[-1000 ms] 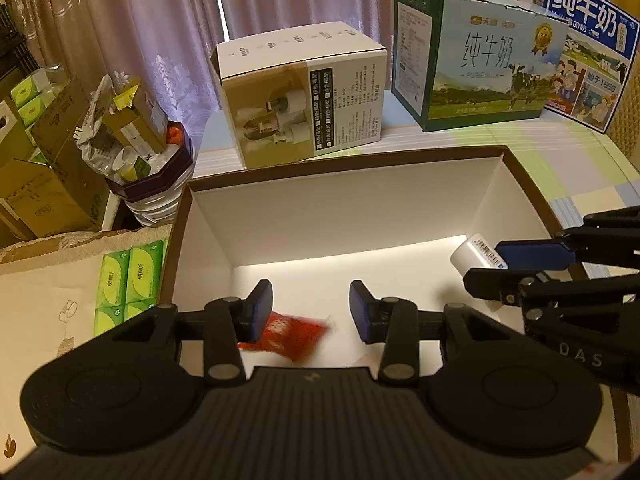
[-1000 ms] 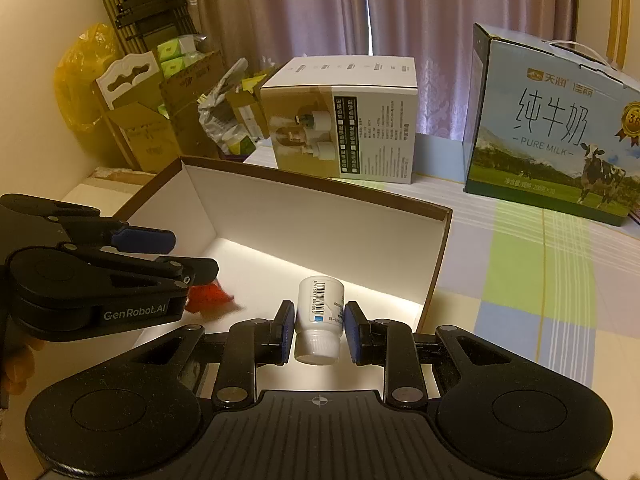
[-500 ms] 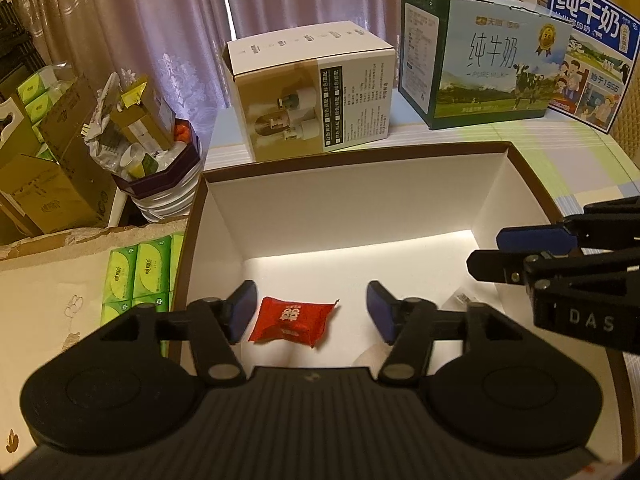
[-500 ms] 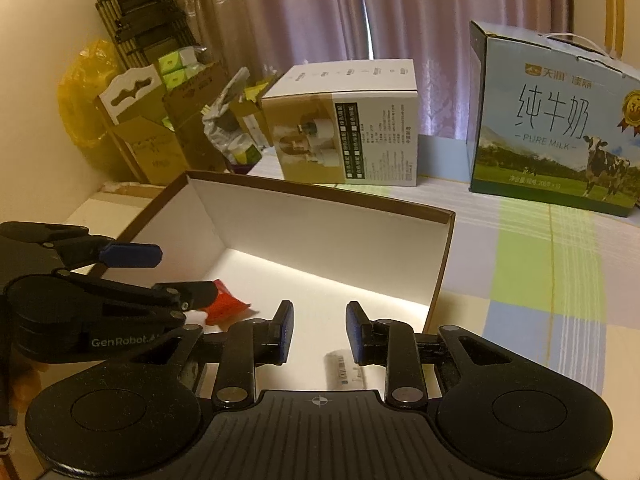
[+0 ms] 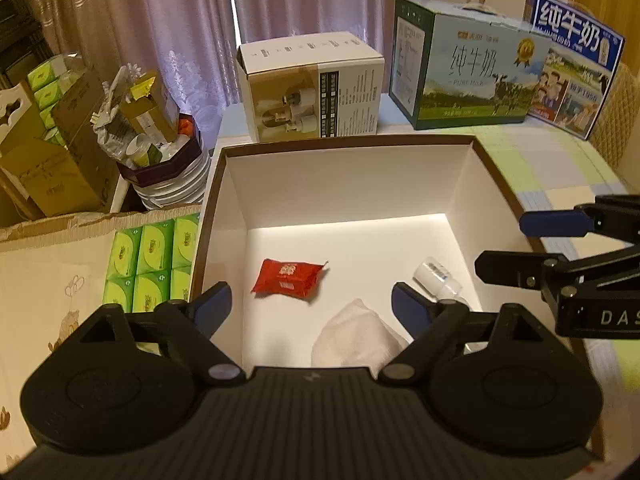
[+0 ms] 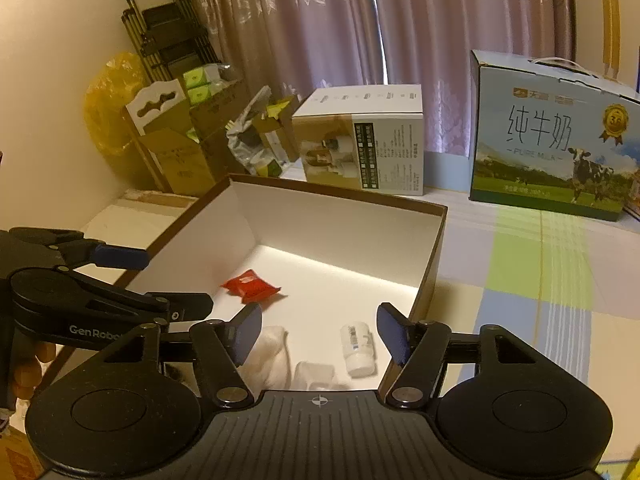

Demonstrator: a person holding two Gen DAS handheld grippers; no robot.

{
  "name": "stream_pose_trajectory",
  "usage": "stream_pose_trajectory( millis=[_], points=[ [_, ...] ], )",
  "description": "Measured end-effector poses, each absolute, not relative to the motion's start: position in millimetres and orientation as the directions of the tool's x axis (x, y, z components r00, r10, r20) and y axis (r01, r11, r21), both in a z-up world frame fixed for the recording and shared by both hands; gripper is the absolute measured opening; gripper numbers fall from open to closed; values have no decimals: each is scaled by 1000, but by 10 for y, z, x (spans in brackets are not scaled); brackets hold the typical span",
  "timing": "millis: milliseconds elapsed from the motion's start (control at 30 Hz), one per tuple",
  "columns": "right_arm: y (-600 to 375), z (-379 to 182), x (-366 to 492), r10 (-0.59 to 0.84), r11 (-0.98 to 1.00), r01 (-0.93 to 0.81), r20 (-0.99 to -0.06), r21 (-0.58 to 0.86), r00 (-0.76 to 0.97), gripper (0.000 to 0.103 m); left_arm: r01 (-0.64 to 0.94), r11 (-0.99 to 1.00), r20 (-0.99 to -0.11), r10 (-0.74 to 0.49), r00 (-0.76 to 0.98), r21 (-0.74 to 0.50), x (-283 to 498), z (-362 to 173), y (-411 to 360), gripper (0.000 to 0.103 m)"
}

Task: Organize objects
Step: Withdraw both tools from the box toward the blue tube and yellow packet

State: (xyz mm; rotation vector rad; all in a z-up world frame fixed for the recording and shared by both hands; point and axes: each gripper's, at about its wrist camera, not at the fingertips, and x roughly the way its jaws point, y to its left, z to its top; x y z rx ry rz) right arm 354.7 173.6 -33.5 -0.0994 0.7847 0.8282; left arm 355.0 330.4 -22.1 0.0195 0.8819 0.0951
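Jaws opening (both), angled boxward.

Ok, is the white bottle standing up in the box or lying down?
Lying down. The bottle rests on its side on the box floor, label up, cap end toward the camera.

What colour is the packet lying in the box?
Red, with a pale printed mark. The packet shows best in the left wrist view.

White-lined, brown-rimmed box [image 5: 464, 184] holds a red packet [image 5: 289, 278], a white bottle [image 6: 357, 346] and white cloth [image 5: 356, 338]. Pastel green-and-blue checked tablecloth [image 6: 532, 272], mauve patterned curtains [image 6: 320, 24], lime-green tissue packs [image 5: 150, 258].
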Motion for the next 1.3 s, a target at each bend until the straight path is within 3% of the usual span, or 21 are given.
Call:
stream_pose_trajectory(
  millis=[800, 1300],
  points=[
    [1128, -69, 2804, 665, 688, -661, -624, 298, 411, 65, -152, 988, -776, 98, 623, 3, 2640, 46, 2924, 85],
    [440, 65, 2412, 697, 669, -659, -597, 343, 397, 65, -141, 990, -768, 96, 633, 7, 2138, 173, 2302, 86]
  ],
)
